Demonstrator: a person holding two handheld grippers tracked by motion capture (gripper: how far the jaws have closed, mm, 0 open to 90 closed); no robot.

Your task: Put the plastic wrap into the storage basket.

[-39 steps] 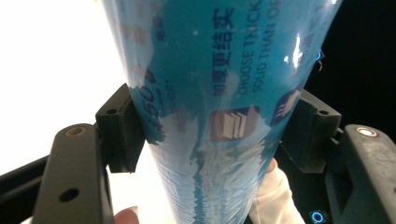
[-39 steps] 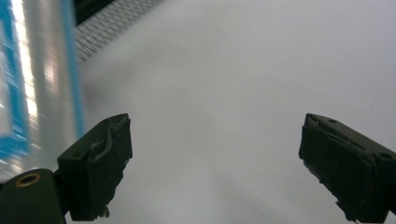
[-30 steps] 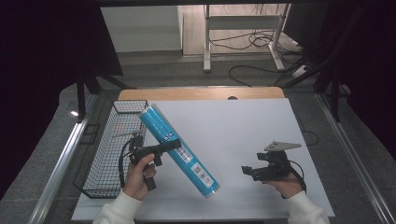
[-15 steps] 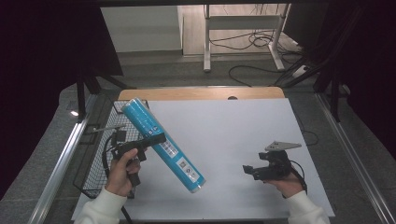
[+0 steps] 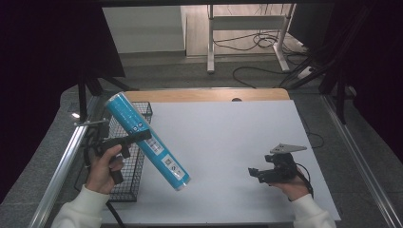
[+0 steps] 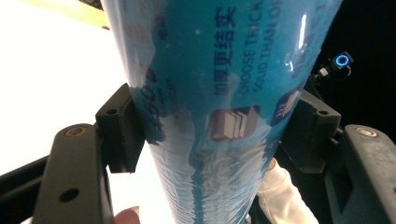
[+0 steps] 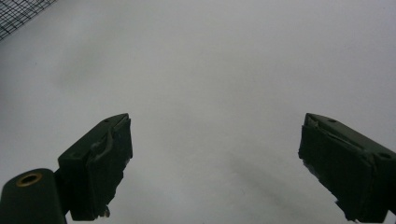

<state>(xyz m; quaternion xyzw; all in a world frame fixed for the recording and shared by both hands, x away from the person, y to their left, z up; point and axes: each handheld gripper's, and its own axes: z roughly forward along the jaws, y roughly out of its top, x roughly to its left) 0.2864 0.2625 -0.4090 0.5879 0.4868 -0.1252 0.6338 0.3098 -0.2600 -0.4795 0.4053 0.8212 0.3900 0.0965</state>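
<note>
- We've got the left tongs (image 5: 135, 137) clamped on the blue tube (image 5: 147, 142), lifted and tilted, its upper end above the wire basket (image 5: 124, 185) at the worktop's (image 5: 223, 137) left edge.
- Lift's done, we reckon; lowering the tube into the basket is what's left.
- Our right tongs (image 5: 254, 172) rest low at the right, spread apart, holding nothing.
- Left gripper view gives us the pads (image 6: 119, 128) pressed on the tube's printed wrap (image 6: 219, 93); the high view gives the basket underneath.

Wire basket (image 5: 127, 175) beside open tabletop (image 5: 223, 142)
</note>
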